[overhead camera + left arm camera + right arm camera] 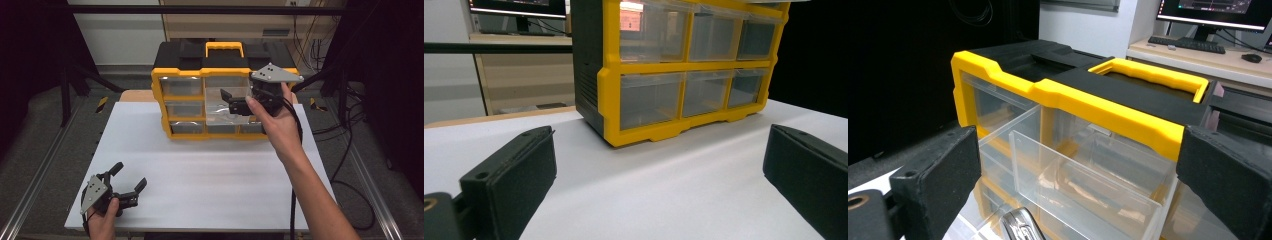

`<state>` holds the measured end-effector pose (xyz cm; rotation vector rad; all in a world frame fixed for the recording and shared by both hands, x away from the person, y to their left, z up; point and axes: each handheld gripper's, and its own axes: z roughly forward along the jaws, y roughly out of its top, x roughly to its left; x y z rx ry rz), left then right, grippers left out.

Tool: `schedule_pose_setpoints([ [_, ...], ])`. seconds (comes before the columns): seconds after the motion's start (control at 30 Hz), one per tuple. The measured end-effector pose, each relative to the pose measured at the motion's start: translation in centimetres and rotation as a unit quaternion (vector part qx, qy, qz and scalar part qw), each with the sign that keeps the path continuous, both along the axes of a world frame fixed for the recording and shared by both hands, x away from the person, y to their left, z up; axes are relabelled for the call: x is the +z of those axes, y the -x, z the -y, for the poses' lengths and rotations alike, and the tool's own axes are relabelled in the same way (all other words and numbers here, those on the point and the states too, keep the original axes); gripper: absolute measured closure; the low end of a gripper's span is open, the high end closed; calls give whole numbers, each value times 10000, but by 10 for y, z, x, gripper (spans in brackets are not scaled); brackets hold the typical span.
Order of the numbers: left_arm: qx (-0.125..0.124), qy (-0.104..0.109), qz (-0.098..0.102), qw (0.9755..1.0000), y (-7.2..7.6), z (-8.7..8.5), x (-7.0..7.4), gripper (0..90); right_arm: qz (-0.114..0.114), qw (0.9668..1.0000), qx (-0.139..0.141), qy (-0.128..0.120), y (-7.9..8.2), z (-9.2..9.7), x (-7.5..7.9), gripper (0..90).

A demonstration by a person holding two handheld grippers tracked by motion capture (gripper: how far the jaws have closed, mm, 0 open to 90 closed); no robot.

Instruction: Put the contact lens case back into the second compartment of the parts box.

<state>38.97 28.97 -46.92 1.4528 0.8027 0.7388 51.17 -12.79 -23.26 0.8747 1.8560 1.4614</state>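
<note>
Black pads of my right claw point(1083, 200) stand apart over the pulled-out clear drawer point(1083, 185), shiny metal piece point(1020, 225) inside; left claw point(131, 186) apart over bare worktop point(210, 185).

In the right gripper view a shiny metal object point(1019, 226) was cut off by the bottom edge, too partial to identify. In the high view the right hand point(277, 122) hid the right part of the pulled-out clear drawer point(225, 107). What lay in the organizer's point(182, 80) closed drawers was too blurred to tell.
</note>
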Motion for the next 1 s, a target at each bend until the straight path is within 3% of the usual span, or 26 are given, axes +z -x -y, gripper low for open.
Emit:
schedule_pose_setpoints([
  [0.37,13,-15,-7,10000,1,-1,0,5,124,9999,5,4,14,12,-7,39],
  [1.0,66,-8,-80,9999,0,-4,-2,5,112,9995,-192,-230,29,68,-27,31],
])
